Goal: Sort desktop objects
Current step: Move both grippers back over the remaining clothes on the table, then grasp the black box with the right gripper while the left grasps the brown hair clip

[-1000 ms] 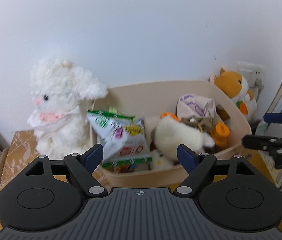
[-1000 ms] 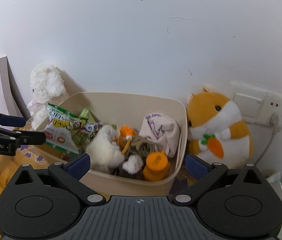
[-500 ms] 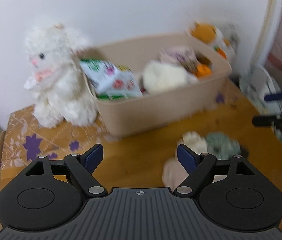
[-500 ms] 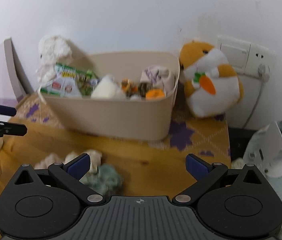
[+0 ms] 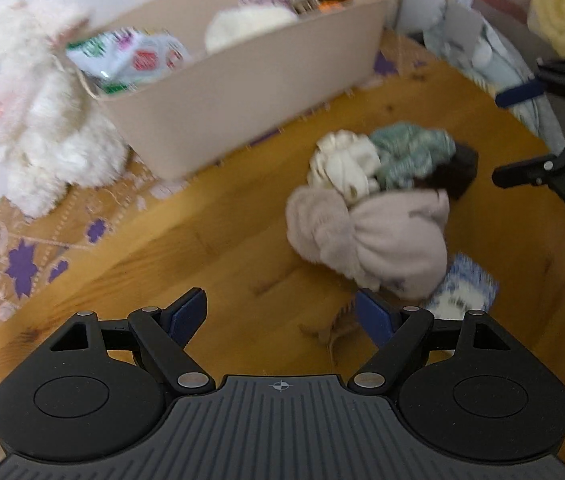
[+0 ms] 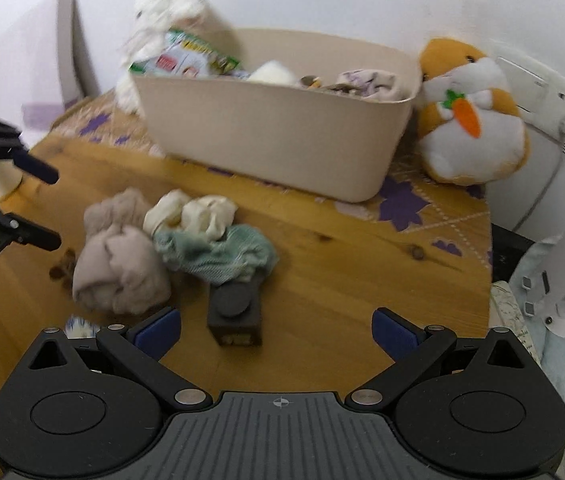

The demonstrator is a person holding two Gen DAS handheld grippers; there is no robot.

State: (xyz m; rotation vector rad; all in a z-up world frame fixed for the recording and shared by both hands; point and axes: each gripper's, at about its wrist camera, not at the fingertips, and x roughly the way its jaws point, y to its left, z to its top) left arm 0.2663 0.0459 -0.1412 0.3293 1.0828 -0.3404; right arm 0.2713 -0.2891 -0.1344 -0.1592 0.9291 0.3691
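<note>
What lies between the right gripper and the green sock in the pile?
In the right wrist view, a small black box sits on the wooden table between the right gripper and the green sock.

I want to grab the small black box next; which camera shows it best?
The right wrist view: the black box sits whole, ahead of the open jaws. In the left wrist view only a dark edge shows behind the cloth pile.

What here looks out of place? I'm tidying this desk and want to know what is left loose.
A heap of crumpled cloths lies loose on the wooden desk in front of the beige bin, not in it. A small black box sits beside the heap, and brown bits are scattered at its left.
</note>
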